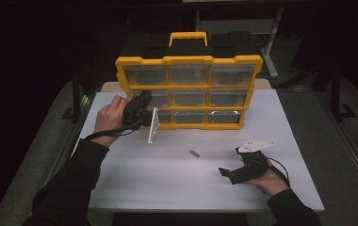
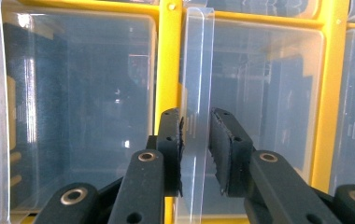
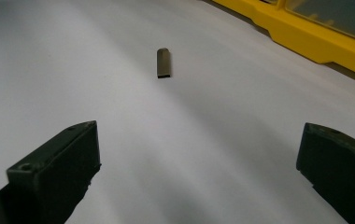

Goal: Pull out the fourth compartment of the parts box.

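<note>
A yellow organizer case point(image 1: 189, 60) stands upright at the back of the white table, with clear drawers in three rows. My left gripper point(image 1: 146, 99) is turned on its side at the case's left column. In the left gripper view its jaws point(image 2: 195, 121) are shut on a clear plastic drawer tab point(image 2: 195, 70) that sticks out beside a yellow divider point(image 2: 168, 60). A small dark metal piece point(image 1: 194, 153) lies flat on the table. My right gripper point(image 1: 230, 161) rests low at the front right, open and with nothing in it, pointing at the piece point(image 3: 163, 63), which lies well ahead of its jaws point(image 3: 199, 140).
The white table point(image 1: 167, 183) has bare room in front of the case. The case's yellow lower edge point(image 3: 306, 42) runs along the far right of the right gripper view. Dark floor and table legs surround the table.
</note>
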